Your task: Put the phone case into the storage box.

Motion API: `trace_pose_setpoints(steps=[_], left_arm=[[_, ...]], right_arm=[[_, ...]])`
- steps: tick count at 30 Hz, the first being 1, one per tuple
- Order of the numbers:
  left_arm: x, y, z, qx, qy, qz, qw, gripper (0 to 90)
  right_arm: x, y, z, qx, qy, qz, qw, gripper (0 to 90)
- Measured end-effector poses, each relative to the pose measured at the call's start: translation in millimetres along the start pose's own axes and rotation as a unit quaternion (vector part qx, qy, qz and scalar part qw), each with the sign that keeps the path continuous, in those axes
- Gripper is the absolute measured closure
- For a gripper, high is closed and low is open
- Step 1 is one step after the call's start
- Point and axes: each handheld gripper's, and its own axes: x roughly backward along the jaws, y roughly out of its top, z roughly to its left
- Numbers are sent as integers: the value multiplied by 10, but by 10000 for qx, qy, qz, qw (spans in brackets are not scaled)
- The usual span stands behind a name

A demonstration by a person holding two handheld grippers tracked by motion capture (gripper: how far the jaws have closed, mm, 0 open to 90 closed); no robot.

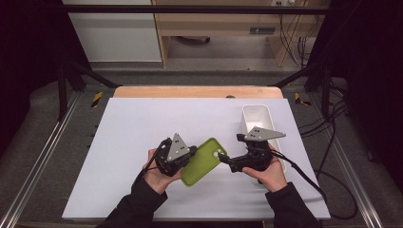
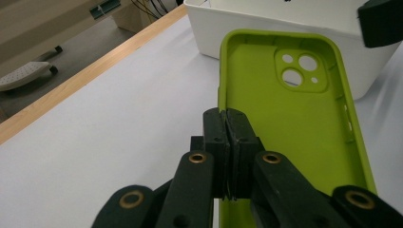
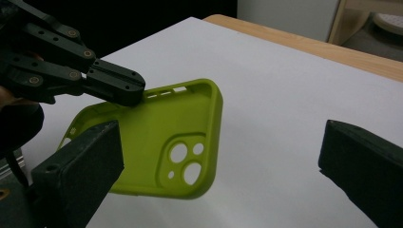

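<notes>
Left forearm in a dark sleeve comes in from the bottom edge of the high view, angled up & to the right, w/ the left hand (image 1: 157, 176) wrapped around the body of the left gripper (image 1: 191, 153); its grey three-cornered plate faces up and the tool points right, roughly level w/ the table (image 1: 142, 118). Its jaws are clamped tight on one long side wall of the lime-green phone case (image 1: 203, 161) — in the left gripper view the two black pads meet on that thin edge, near the case's lower half. The phone case sits near the table's front middle, between the two grippers, tilted diagonally w/ its open inside facing up & the camera cutout at the far-right end; in the right gripper view it looks lifted off the white surface, though I can't tell if the low end touches. Right of it, the right gripper (image 1: 223, 158) points left toward the case's camera-cutout corner, held by the right hand (image 1: 271, 173), whose forearm enters from the bottom right & slants up-left. Its jaws stand wide apart, w/ the case's end ahead of the gap and nothing pinched. Just behind the right gripper, a white rectangular bin (image 1: 256, 121) rests on the table's right side.
</notes>
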Motion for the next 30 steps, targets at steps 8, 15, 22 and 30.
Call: trace_pose_setpoints(steps=[8,15,22,30], left_arm=[[-21,-6,-21,-33,-31,31,10000,885],[-20,-4,-28,-49,-47,28,10000,885],[-6,5,-36,-64,-51,-7,10000,885],[-6,9,-53,-97,-69,-11,9999,885]], right_arm=[[-145,25,-12,-40,68,237,9997,46],[-212,80,-18,-62,135,321,9994,85],[-273,77,-49,-181,199,482,9985,160],[-296,75,-66,-233,328,577,9975,278]])
